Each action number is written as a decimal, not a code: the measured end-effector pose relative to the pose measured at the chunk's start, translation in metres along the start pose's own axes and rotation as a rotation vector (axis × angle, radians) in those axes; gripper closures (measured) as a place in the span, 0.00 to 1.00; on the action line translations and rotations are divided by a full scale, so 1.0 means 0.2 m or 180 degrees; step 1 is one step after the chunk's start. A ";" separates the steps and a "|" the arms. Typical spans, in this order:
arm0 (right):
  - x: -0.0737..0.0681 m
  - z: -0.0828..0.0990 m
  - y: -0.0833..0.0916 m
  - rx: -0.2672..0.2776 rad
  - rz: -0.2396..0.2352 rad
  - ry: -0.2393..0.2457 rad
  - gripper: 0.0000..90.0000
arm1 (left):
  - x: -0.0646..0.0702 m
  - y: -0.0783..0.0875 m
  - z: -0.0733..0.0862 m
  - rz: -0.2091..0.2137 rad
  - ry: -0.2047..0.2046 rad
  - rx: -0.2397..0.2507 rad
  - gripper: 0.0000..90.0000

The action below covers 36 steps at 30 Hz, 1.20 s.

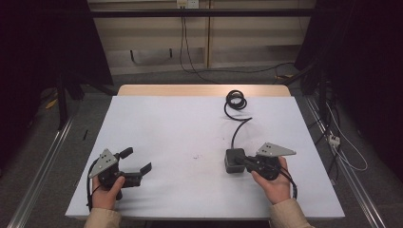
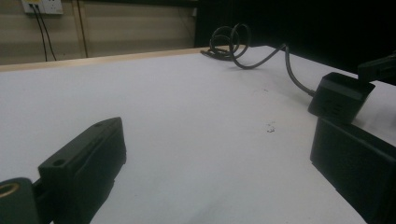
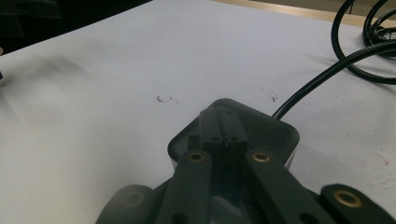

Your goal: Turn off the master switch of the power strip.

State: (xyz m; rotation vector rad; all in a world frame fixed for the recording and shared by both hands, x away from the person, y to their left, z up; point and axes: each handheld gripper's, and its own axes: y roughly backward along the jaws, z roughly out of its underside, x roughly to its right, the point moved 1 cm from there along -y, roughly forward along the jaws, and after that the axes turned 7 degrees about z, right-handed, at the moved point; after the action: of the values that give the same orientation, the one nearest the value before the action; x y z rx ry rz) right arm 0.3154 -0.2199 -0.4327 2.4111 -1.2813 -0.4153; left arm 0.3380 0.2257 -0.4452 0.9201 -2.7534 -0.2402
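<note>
Dark rounded power block [image 1: 235, 160] trails coiled cord [image 1: 236, 100].

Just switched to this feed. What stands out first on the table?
A dark square power block sits right of centre on the white table, its black cord running back to a coil by the far edge. The right gripper rests over the block with its fingers closed together on top. The left gripper waits open near the front left.
</note>
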 end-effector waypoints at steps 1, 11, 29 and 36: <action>0.00 0.00 0.00 -0.0006 -0.0001 0.0002 1.00 | 0.00 0.00 0.00 0.0001 0.0003 0.0004 0.04; -0.01 0.00 0.00 -0.0008 -0.0021 0.0033 1.00 | 0.00 0.00 0.00 0.0001 0.0002 0.0002 0.04; 0.00 -0.02 0.01 0.0051 -0.0026 -0.0045 0.87 | 0.00 0.00 0.00 -0.0004 -0.0002 0.0000 0.04; 0.00 -0.03 0.01 0.0072 -0.0028 -0.0077 0.75 | 0.00 0.01 0.00 -0.0015 0.0010 0.0008 0.04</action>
State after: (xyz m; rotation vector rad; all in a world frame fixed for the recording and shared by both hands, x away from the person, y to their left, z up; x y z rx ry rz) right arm 0.3159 -0.2198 -0.4261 2.4383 -1.2928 -0.4362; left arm 0.3377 0.2273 -0.4449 0.9271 -2.7495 -0.2359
